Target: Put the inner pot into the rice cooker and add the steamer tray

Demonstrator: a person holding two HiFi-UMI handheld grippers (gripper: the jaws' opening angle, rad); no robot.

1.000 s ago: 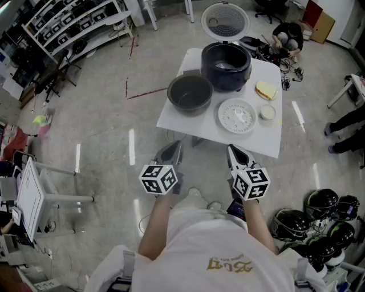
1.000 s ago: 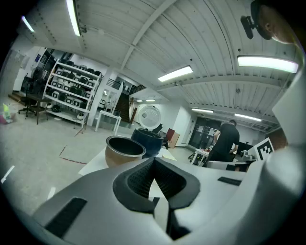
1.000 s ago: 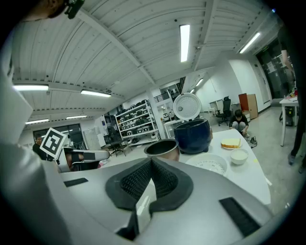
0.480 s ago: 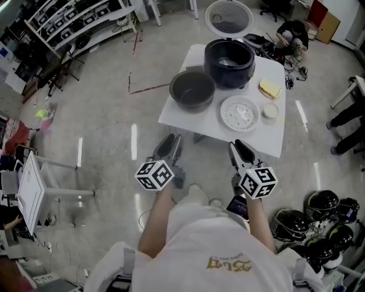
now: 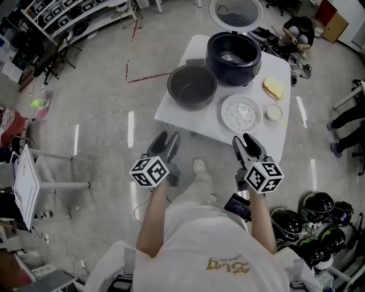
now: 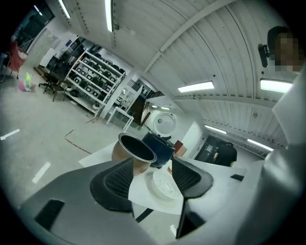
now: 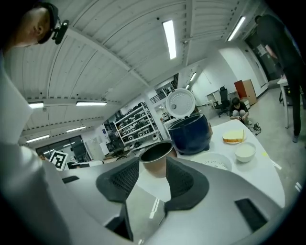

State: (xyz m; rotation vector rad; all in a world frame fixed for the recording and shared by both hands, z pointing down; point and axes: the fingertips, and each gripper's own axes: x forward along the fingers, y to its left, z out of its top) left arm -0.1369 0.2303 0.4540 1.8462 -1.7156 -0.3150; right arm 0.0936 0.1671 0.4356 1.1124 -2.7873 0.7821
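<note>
On the white table [image 5: 182, 111] the dark inner pot [image 5: 192, 86] stands at the near left, beside the dark blue rice cooker [image 5: 234, 56] with its lid [image 5: 236, 12] swung open behind. The white steamer tray [image 5: 240, 112] lies flat at the table's near right. My left gripper [image 5: 163, 142] and right gripper [image 5: 247, 144] hover short of the table's near edge, both open and empty, their jaws having just been opening. The left gripper view shows the pot [image 6: 136, 150], cooker [image 6: 161, 147] and tray [image 6: 165, 186] ahead; the right gripper view shows the pot [image 7: 157, 158], cooker [image 7: 191, 134] and tray [image 7: 216, 164].
A yellow sponge [image 5: 274, 87] and a small white bowl [image 5: 274, 113] sit at the table's right side. Helmets [image 5: 317, 205] lie on the floor at the right. A person crouches [image 5: 299, 27] beyond the table. Shelving [image 5: 63, 23] stands far left, a white stand [image 5: 25, 179] near left.
Both grippers' jaws have spread apart from shut. The view has moved closer to the table, and the person's foot has stepped forward between the grippers.
</note>
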